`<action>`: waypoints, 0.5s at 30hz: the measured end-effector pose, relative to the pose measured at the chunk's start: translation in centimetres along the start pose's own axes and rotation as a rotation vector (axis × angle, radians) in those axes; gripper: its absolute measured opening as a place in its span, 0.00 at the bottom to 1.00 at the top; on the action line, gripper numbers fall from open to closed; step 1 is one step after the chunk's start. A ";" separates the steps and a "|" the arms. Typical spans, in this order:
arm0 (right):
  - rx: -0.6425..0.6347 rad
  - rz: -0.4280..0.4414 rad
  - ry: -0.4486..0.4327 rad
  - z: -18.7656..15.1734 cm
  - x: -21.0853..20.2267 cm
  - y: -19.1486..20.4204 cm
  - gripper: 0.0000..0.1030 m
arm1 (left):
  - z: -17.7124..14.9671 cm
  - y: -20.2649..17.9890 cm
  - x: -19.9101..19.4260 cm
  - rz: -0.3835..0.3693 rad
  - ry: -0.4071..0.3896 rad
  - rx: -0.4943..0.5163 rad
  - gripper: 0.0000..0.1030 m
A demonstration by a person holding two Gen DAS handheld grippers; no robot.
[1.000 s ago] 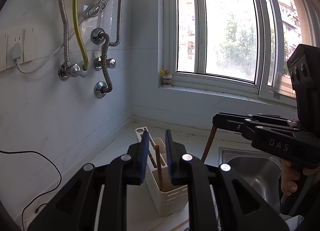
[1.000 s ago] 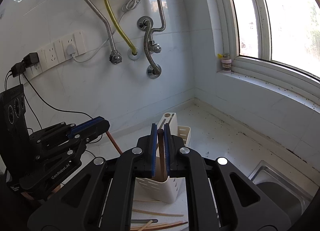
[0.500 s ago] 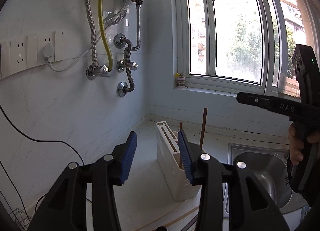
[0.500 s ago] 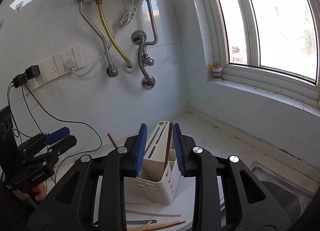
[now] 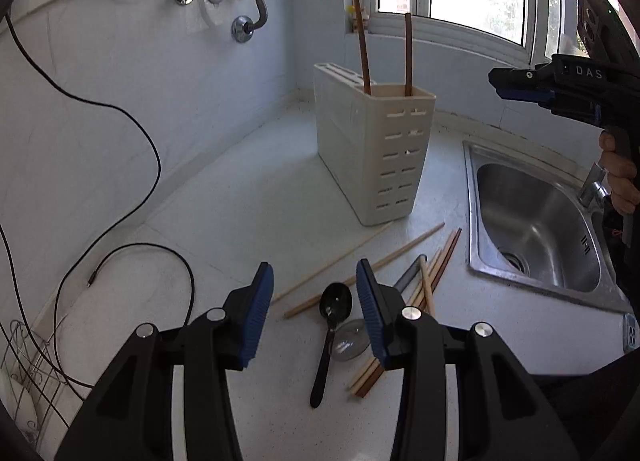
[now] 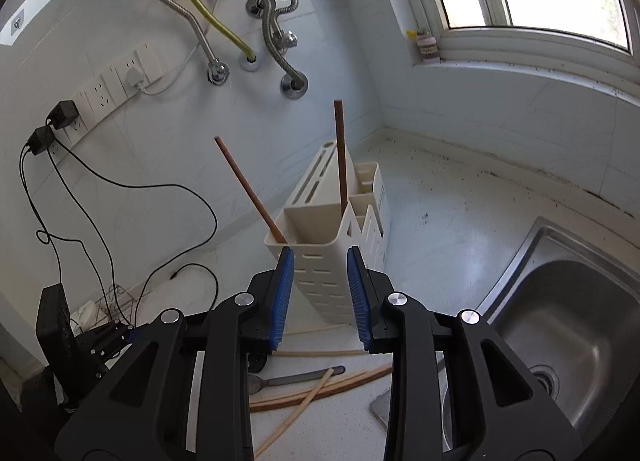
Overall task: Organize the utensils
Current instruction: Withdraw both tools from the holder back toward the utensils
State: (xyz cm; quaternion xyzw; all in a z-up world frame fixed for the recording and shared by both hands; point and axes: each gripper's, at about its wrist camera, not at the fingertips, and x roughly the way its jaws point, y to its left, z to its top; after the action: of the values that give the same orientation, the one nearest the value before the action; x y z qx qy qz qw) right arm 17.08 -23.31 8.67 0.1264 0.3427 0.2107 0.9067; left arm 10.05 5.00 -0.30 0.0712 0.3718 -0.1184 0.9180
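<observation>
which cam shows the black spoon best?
Left wrist. The black spoon lies whole on the counter, between the open left gripper fingers, bowl toward the holder. Right wrist shows almost none of it; its own fingers block that spot.
</observation>
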 end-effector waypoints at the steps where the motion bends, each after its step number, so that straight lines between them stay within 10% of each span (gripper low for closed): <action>1: 0.015 0.000 0.026 -0.8 0.6 -0.3 0.26 | -0.8 0.3 0.3 -0.007 0.018 -0.008 0.41; 15: 0.160 -0.015 0.325 -8.7 9.1 -1.2 0.26 | -6.8 1.3 3.5 -0.112 0.170 0.102 0.40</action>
State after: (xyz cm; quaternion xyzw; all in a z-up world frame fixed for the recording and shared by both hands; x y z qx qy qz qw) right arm 17.72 -19.37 -3.38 0.1597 0.5013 0.1938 0.8280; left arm 8.32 7.20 -7.54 0.1066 0.4450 -0.1820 0.8703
